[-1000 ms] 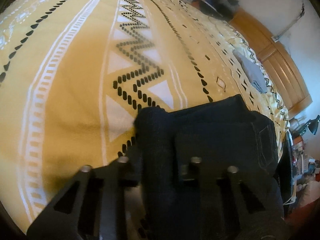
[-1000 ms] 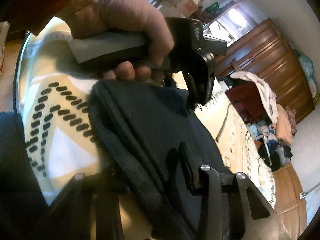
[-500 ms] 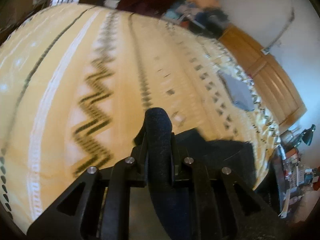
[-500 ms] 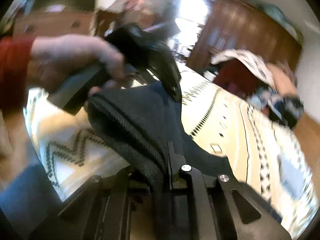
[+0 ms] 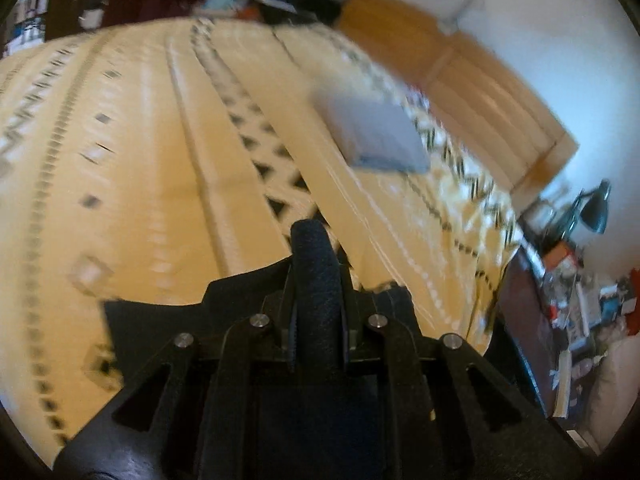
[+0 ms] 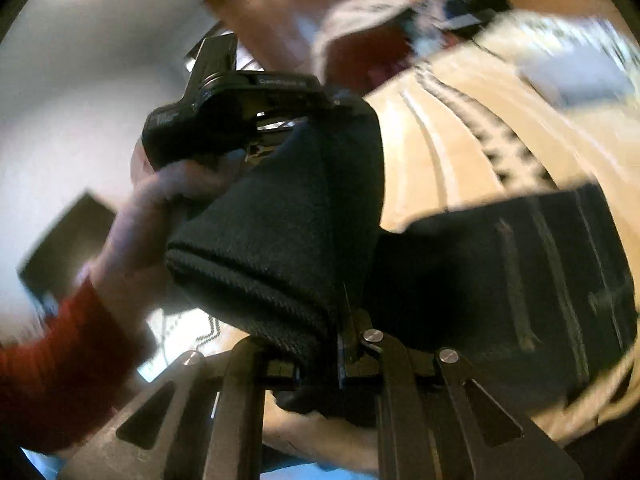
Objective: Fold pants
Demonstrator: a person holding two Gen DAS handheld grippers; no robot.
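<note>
Both grippers have swung across the bed since a second ago, dragging the pants along: the zigzag band that filled the left wrist view is gone and the grey folded item, then far off near the headboard, now sits much closer ahead. Left gripper is clamped hard on a rolled dark fold of the pants; right gripper is pinched narrow on another thick folded edge, ribbed seam visible at the pads. Pants are lifted between the two, the rest draping onto the bedspread below and to the right in the right wrist view. One pair of pants, two grippers, one grey item, one desk lamp at the far right. Plenty of bare bedspread ahead and left of the left gripper; the right bed edge drops off toward a cluttered floor. Wooden headboard bounds the far side. Left hand, red sleeve, grips its handle up close to the cloth. Both views are motion-blurred.
</note>
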